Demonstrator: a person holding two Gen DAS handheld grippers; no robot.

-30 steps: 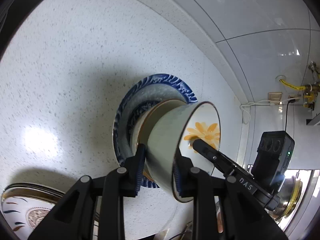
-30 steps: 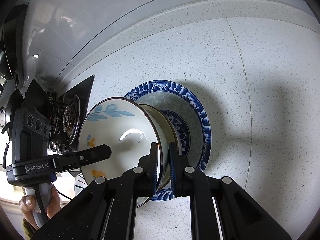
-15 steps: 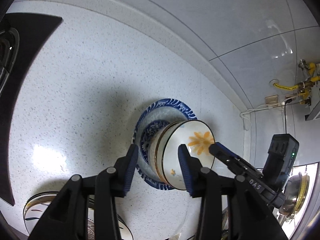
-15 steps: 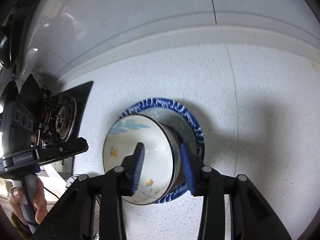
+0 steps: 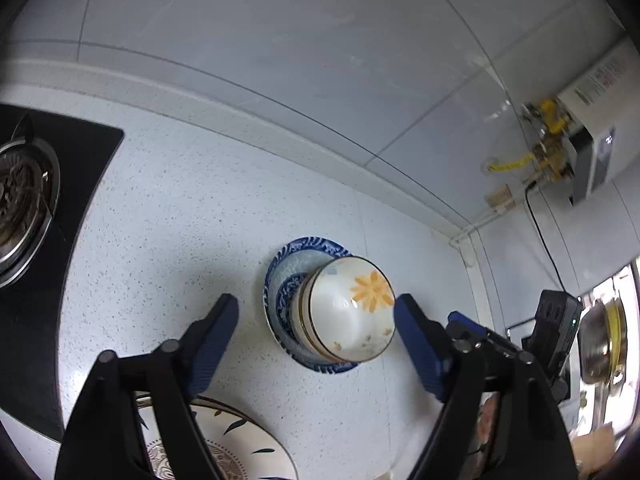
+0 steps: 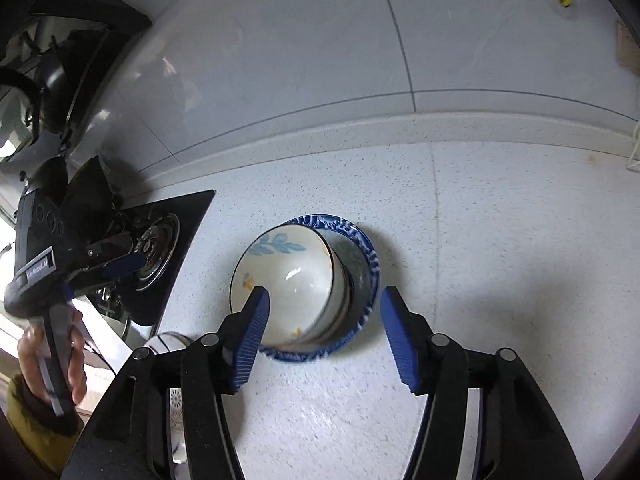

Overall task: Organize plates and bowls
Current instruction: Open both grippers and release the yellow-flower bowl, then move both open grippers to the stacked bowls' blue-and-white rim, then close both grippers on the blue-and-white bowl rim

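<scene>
1. Left wrist view: speckled white stone countertop (image 5: pixel 168 220) ahead carries everything.
2. Blue-rimmed ceramic plate (image 5: pixel 280 280) bears the nested white flowered bowls (image 5: pixel 348 312), stacked to save room.
3. Left gripper (image 5: pixel 316 320) and right gripper (image 6: pixel 324 328) have just been opening; jaws apart, empty, bowls released ahead of both.

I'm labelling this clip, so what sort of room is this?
Most likely a home kitchen: a gas stove set into a speckled counter, a tiled wall, and bowls stacked on a plate.
</scene>
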